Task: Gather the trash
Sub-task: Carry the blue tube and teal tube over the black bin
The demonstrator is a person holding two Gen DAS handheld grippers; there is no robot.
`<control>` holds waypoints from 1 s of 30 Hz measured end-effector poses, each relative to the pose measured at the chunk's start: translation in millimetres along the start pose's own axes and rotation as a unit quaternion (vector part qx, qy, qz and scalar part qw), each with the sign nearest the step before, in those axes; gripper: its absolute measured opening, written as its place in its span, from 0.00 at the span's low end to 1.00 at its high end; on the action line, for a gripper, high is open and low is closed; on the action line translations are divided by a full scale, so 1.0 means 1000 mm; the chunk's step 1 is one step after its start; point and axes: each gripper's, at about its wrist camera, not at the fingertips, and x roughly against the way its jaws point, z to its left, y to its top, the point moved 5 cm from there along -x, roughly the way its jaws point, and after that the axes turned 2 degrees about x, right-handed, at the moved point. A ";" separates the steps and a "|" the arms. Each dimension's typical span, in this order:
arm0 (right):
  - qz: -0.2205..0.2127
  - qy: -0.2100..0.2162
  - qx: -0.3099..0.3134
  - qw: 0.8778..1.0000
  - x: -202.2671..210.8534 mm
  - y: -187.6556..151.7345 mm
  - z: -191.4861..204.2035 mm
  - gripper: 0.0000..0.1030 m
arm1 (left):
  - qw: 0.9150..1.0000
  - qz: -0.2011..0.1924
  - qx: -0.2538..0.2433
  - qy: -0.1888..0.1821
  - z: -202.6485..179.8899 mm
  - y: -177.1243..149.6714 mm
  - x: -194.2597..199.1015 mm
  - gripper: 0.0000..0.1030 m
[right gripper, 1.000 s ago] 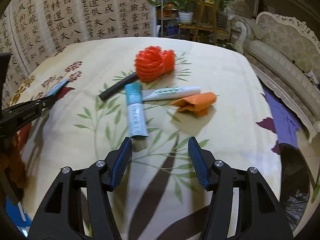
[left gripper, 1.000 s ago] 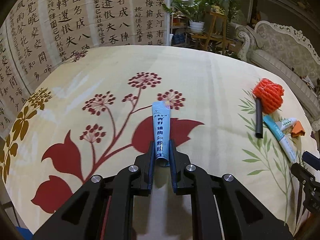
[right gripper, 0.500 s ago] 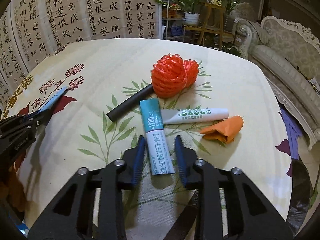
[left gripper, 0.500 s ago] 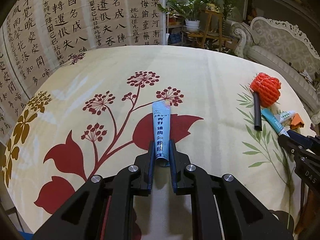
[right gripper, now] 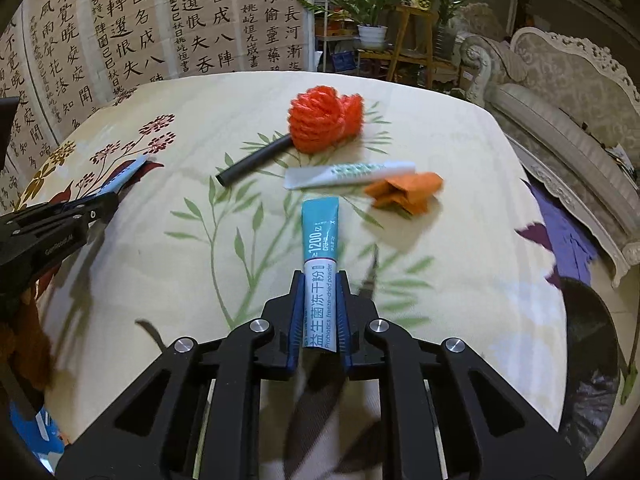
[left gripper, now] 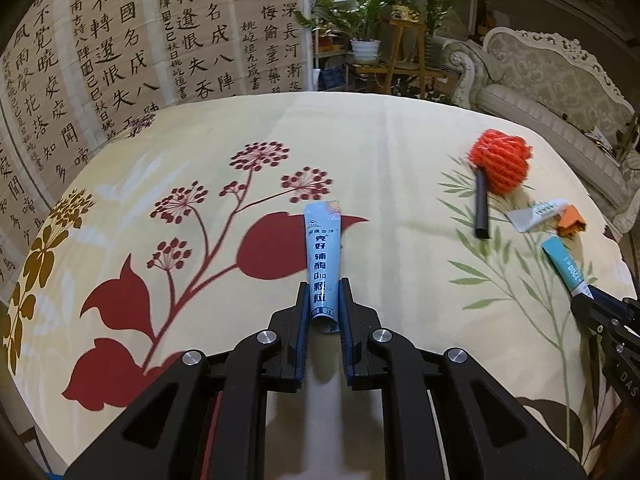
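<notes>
My left gripper [left gripper: 325, 300] is shut on a light blue sachet [left gripper: 322, 256] with Chinese print, held just above the flowered tablecloth [left gripper: 200, 160]. My right gripper [right gripper: 320, 292] is shut on a teal and white probiotic powder sachet [right gripper: 320, 248], lifted off the cloth. On the cloth ahead of it lie an orange foam net ball [right gripper: 324, 120], a black tube [right gripper: 254, 162], a white sachet [right gripper: 352, 172] and a crumpled orange wrapper [right gripper: 404, 194]. The right gripper with its teal sachet [left gripper: 564, 266] shows at the right of the left wrist view.
A black trash bag [right gripper: 588, 344] hangs at the table's right edge. A carved sofa [right gripper: 572, 80] stands to the right. A calligraphy screen [right gripper: 120, 32] and potted plants [right gripper: 372, 8] stand behind the table. The left gripper [right gripper: 112, 196] shows at the left.
My right gripper moved forward, closed on the teal and white sachet and lifted it toward me, away from the other trash. The left gripper stayed shut on its blue sachet.
</notes>
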 end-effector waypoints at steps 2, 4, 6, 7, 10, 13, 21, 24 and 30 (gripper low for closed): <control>-0.003 -0.003 -0.009 1.000 0.004 -0.004 -0.006 0.14 | 1.000 -0.005 -0.004 -0.005 -0.007 -0.002 0.003 0.14; -0.008 -0.006 -0.023 1.000 0.010 -0.008 -0.015 0.14 | 1.000 -0.008 -0.006 -0.011 -0.014 -0.002 0.006 0.14; -0.012 -0.010 -0.033 0.999 0.015 -0.011 -0.022 0.14 | 1.000 -0.015 -0.009 -0.022 -0.023 -0.004 0.011 0.14; -0.015 -0.014 -0.039 0.999 0.019 -0.013 -0.028 0.14 | 0.999 -0.017 -0.011 -0.025 -0.028 -0.004 0.013 0.14; -0.027 -0.027 -0.056 0.998 0.030 -0.017 -0.044 0.14 | 0.999 -0.025 -0.021 -0.039 -0.046 -0.005 0.019 0.14; -0.040 -0.047 -0.073 0.995 0.043 -0.021 -0.063 0.14 | 0.997 -0.033 -0.033 -0.057 -0.068 -0.005 0.027 0.14; -0.062 -0.114 -0.127 0.983 0.078 -0.045 -0.125 0.14 | 0.989 -0.051 -0.078 -0.118 -0.139 -0.008 0.046 0.14; -0.067 -0.137 -0.146 0.977 0.087 -0.054 -0.147 0.14 | 0.984 -0.054 -0.096 -0.141 -0.167 -0.011 0.051 0.14; -0.069 -0.171 -0.179 0.966 0.098 -0.076 -0.184 0.14 | 0.972 -0.056 -0.137 -0.181 -0.223 -0.020 0.060 0.14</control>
